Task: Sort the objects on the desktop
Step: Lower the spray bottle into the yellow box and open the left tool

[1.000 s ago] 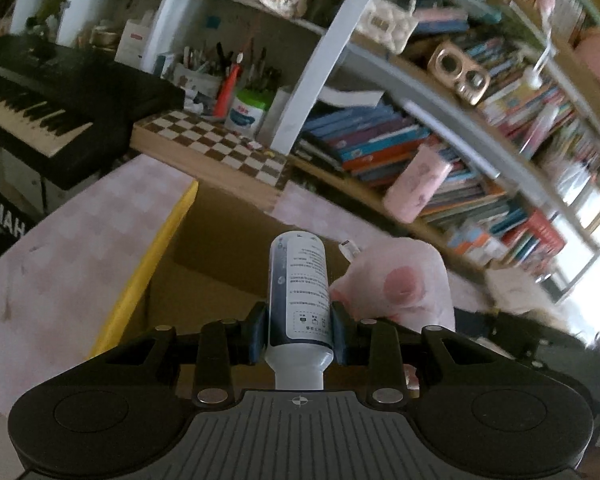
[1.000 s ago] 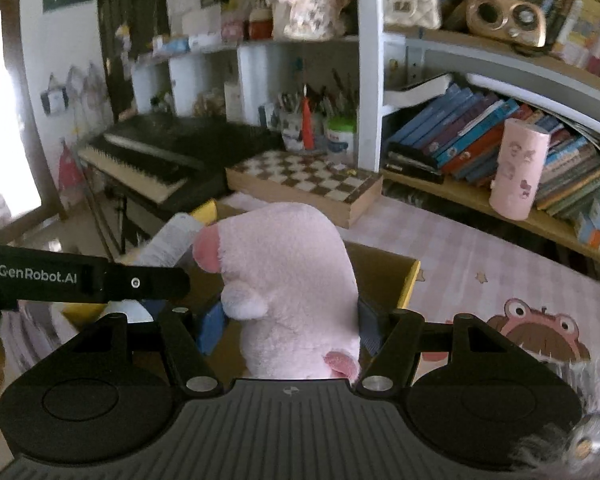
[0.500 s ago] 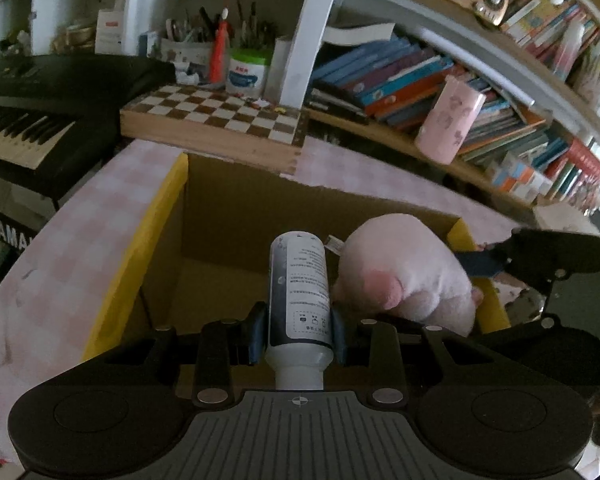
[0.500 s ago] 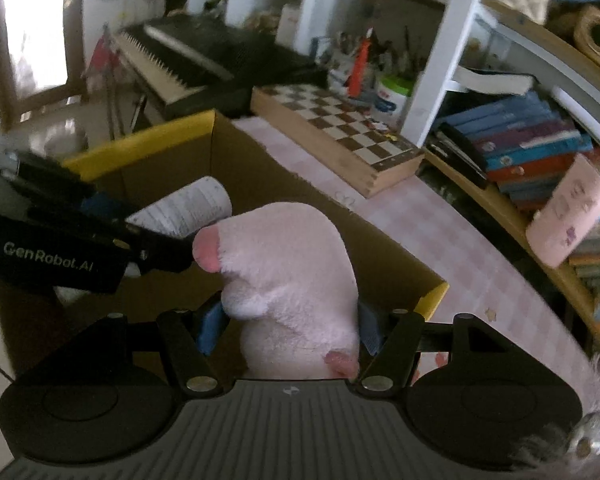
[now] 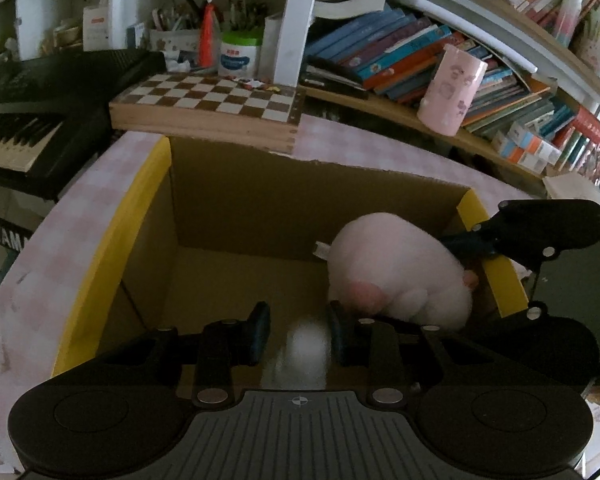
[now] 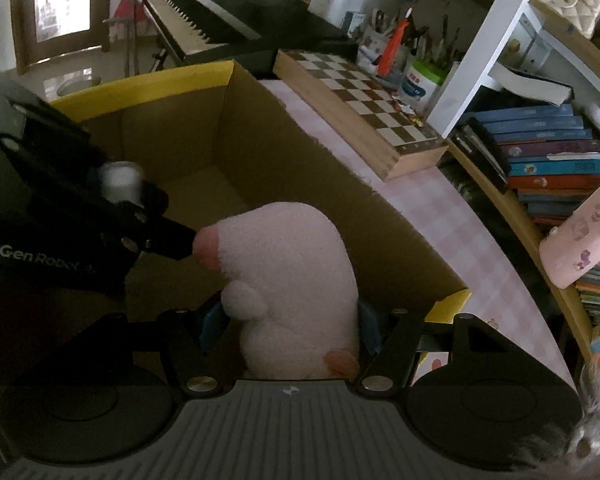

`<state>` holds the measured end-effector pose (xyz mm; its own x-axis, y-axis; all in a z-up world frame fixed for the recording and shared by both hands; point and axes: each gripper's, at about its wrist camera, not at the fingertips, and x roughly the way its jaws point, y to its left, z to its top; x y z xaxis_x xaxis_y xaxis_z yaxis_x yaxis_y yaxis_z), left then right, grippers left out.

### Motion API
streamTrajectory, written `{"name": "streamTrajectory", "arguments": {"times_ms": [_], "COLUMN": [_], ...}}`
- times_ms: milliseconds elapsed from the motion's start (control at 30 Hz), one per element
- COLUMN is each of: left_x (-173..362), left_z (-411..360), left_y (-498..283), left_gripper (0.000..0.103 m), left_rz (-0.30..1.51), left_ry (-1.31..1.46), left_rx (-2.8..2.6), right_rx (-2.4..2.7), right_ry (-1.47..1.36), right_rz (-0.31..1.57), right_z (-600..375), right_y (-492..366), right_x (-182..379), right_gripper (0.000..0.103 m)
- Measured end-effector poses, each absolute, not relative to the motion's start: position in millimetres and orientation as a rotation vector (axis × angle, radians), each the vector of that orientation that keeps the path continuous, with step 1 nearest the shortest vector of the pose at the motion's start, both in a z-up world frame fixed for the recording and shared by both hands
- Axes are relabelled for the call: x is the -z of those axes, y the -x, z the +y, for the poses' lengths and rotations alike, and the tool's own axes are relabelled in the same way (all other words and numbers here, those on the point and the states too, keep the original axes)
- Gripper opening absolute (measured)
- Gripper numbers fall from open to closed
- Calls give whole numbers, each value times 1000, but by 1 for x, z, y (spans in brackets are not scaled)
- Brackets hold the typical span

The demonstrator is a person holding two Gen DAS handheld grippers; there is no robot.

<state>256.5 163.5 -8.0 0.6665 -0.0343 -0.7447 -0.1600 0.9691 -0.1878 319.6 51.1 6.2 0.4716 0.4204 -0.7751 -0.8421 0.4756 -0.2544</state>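
Note:
An open cardboard box (image 5: 112, 248) with yellow flaps lies below both grippers. My left gripper (image 5: 300, 332) hangs over the box's near side, shut on a bottle (image 5: 304, 346). Only the bottle's white end shows, blurred, between the pads. In the right wrist view the same white end (image 6: 120, 180) sticks up out of the left gripper's black fingers (image 6: 172, 236). My right gripper (image 6: 290, 320) is shut on a pink plush pig (image 6: 288, 272), held inside the box by its right wall. In the left wrist view the pig (image 5: 384, 264) sits beside the left gripper's right finger.
A wooden chessboard box (image 5: 212, 96) lies just behind the cardboard box on the pink checked tablecloth (image 5: 40, 264). A black keyboard (image 5: 40, 92) stands to the left. A pink cup (image 5: 452, 84) leans against rows of books (image 5: 380, 48) on the shelf behind.
Both grippers have sunk over the box and rolled level. The bottle, which pointed forward from the left gripper, now shows only a blurred white end. The pig has gone lower into the box.

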Motion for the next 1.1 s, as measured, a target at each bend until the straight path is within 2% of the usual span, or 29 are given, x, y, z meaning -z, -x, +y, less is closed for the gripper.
{"name": "streamTrajectory", "arguments": {"times_ms": [100, 267, 400, 600, 1100], "left_x": [6, -7, -21, -40, -70], "left_z": [163, 160, 156, 149, 145], "left_y": [-252, -239, -223, -198, -136], "left_gripper": [36, 68, 79, 88, 93], "left_rz": [823, 758, 700, 638, 537], "left_ry": [256, 246, 239, 212, 191], "left_rx": [-64, -80, -84, -93, -78], "right_rx": [-854, -848, -843, -818, -674], "right_ry": [697, 662, 609, 546, 387], "right_rz": [697, 669, 633, 572, 486], "right_z": [50, 45, 36, 23, -22], "right_y": [-319, -314, -305, -285, -217], "right_x": [-7, -15, -30, -53, -89], "right_gripper": [65, 75, 77, 78, 81]}}
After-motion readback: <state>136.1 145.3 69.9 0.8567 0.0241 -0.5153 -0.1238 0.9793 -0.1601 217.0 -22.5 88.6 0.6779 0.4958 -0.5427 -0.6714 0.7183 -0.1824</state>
